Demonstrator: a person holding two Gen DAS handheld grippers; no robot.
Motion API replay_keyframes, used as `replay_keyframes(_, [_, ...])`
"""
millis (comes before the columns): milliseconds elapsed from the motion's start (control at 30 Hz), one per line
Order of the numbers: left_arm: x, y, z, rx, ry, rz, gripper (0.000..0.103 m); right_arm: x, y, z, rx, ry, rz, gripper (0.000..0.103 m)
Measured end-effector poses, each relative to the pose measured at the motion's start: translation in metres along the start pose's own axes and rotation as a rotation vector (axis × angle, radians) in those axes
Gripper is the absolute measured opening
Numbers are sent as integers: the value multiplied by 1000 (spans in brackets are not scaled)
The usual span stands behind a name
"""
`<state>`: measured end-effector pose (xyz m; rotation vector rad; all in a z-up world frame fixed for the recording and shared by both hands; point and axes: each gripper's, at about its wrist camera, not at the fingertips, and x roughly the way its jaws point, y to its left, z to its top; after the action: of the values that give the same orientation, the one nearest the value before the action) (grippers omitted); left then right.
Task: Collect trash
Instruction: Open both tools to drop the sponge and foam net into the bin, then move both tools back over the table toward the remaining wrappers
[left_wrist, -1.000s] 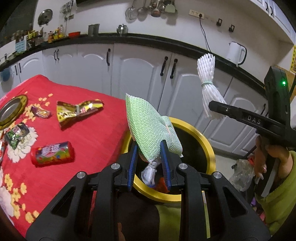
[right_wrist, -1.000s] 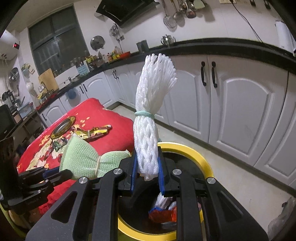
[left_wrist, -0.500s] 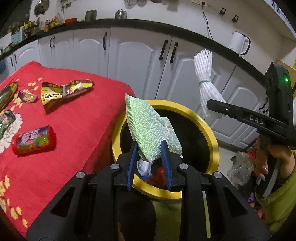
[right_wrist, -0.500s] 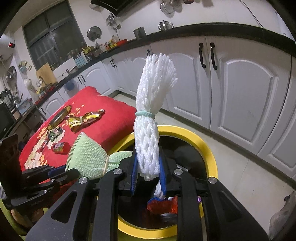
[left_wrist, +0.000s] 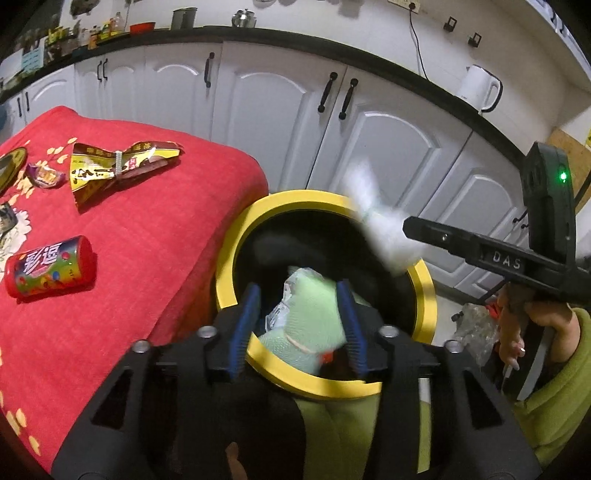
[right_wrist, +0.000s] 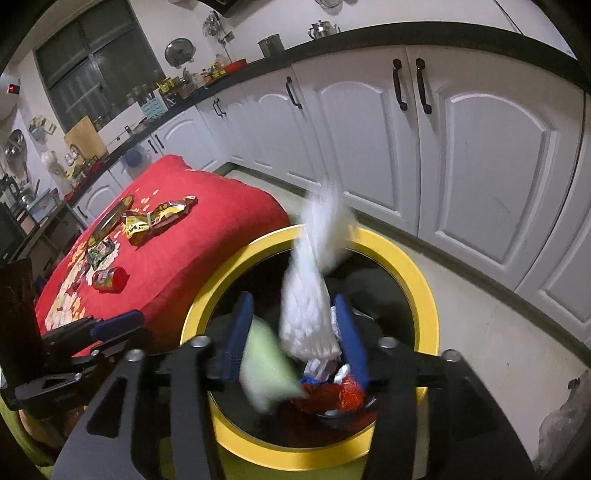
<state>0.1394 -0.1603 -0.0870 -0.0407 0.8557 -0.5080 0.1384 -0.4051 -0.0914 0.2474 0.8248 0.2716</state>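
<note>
Both grippers hang over the yellow-rimmed trash bin (left_wrist: 428, 295), which stands just right of the table with the red cloth (left_wrist: 140, 236). The left gripper (left_wrist: 301, 325) has its blue fingers (left_wrist: 248, 314) spread wide, and the green foam net (left_wrist: 314, 321) lies between them without being pinched, low inside the bin mouth on top of other rubbish. The right gripper (right_wrist: 295, 332) is likewise spread; the white foam net (right_wrist: 310, 295) appears blurred between its fingers, tilted, its lower end over the bin's opening beside the green net. On the cloth to the left lie a red can (left_wrist: 50, 266), a crumpled gold wrapper (left_wrist: 118, 168) farther off and a small purple wrapper (left_wrist: 43, 174).
</note>
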Motion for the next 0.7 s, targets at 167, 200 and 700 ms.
replay_keyframes(167, [-9,7,1,-30,-31,22,64,-2,-1,1,8,-11,-4,54])
replay_keyframes(200, [-13,8,1,-37,-42,25,72,-3,-2,1,9,-15,-2,55])
replay_keyframes(700, [-54,33,7,-101,-150,146,92,-27,22,11,-44,-116,3,73])
